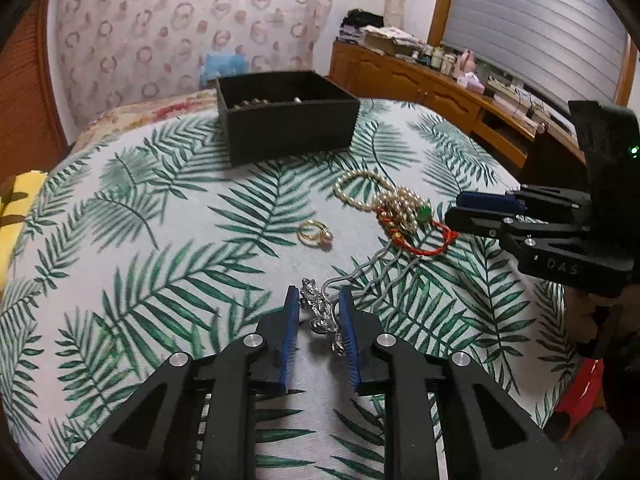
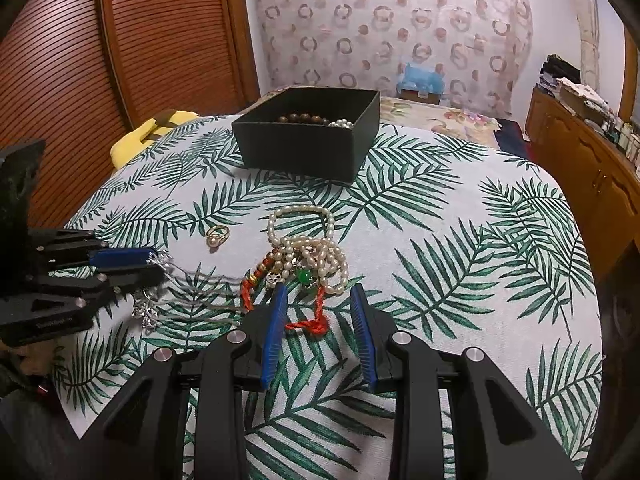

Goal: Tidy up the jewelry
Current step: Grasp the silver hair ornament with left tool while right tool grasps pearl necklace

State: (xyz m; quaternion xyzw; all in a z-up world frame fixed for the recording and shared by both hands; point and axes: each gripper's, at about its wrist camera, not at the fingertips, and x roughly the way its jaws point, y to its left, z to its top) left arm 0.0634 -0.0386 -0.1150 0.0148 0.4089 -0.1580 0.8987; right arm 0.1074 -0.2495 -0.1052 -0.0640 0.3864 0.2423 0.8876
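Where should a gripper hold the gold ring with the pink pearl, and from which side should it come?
Grip the thin gold band of the ring, coming from above with one finger on each side. It lies nearly flat and alone on the cloth; the pearl end looks round and may slip.

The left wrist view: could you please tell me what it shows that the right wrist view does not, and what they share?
Only the left wrist view shows the shuttered window and the silver ornament between the left gripper pads. Only the right wrist view shows the slatted wooden door and brown beads inside the black box. Both show the box, gold pearl ring, pearl necklace, red cord bracelet and leaf-print cloth.
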